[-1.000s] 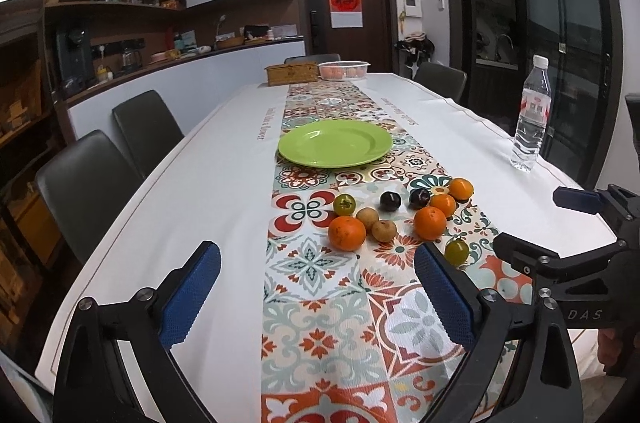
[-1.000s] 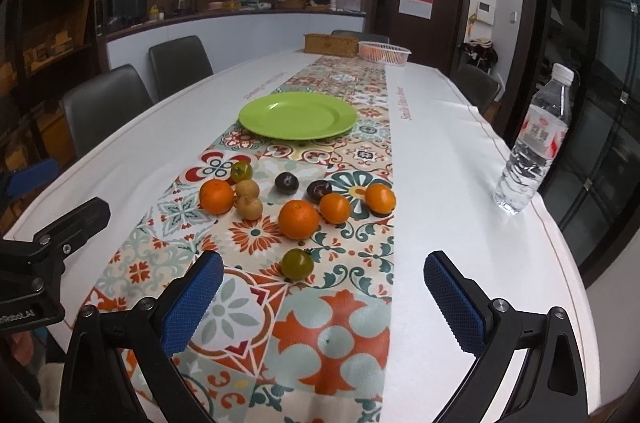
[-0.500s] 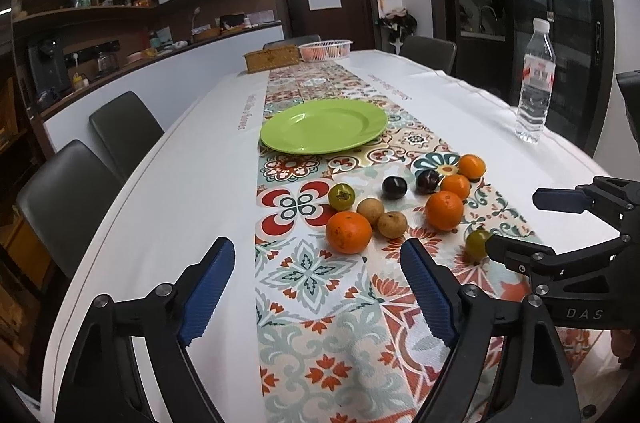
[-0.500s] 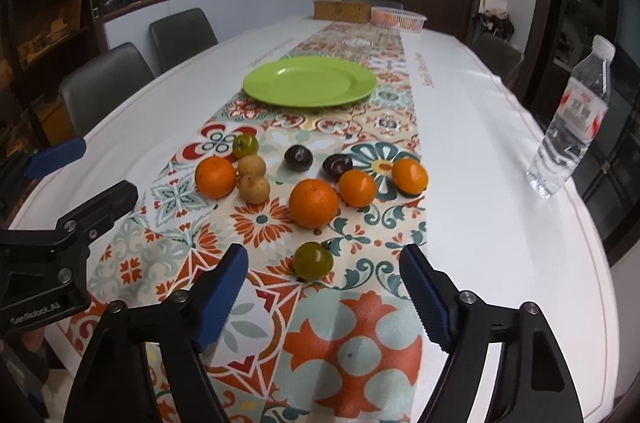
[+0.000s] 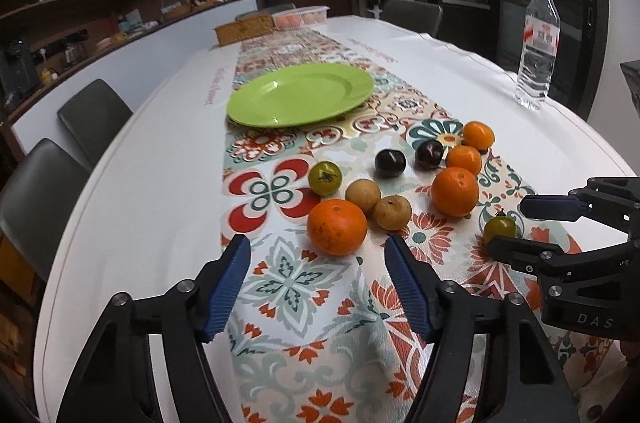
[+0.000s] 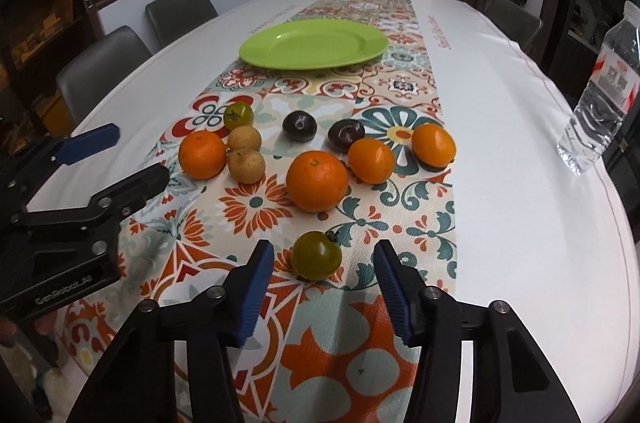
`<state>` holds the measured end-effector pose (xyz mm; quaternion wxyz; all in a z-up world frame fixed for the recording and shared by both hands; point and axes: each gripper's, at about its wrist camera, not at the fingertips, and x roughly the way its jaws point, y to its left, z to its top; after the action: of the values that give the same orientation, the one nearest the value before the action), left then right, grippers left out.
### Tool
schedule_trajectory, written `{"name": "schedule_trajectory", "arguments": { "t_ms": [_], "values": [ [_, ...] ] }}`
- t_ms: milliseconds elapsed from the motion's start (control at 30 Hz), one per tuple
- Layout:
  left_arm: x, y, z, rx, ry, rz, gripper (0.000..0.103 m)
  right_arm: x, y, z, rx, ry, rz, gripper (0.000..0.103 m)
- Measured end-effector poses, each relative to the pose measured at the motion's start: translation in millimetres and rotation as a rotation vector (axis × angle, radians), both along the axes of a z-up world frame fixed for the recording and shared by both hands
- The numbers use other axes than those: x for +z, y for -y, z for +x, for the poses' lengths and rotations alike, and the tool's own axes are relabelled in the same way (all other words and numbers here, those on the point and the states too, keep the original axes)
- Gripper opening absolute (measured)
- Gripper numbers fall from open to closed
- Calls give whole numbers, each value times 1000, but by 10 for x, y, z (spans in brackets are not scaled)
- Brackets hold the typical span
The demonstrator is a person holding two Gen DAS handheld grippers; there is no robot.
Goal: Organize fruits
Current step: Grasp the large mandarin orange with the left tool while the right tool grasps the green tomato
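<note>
I had both tools lined up on the nearest fruit, which I judged would spare reaching over the rest toward the empty green plate (image 6: 314, 43) beyond. My right gripper (image 6: 324, 265) hung released, jaws wide apart, either side of the green tomato (image 6: 316, 255) on the patterned runner (image 6: 332, 363), not touching it. Its dark stem pointed up and to the right; being round, it had no long axis. My left gripper (image 5: 318, 269) was released too, just short of an orange (image 5: 337, 226).
</note>
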<state>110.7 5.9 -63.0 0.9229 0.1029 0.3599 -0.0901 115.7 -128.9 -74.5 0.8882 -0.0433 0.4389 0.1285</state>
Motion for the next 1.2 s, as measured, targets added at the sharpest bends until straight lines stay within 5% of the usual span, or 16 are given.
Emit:
{"name": "schedule_trajectory", "arguments": {
  "t_ms": [433, 800, 1200],
  "values": [
    [-176, 87, 283, -30, -84, 1, 54, -60, -37, 75, 36, -35, 5, 30],
    [-223, 109, 428, -27, -120, -11, 41, -53, 8, 172, 35, -37, 26, 29],
    [-59, 112, 323, -8, -107, -28, 41, 2, 47, 201, 49, -21, 51, 29]
  ]
}}
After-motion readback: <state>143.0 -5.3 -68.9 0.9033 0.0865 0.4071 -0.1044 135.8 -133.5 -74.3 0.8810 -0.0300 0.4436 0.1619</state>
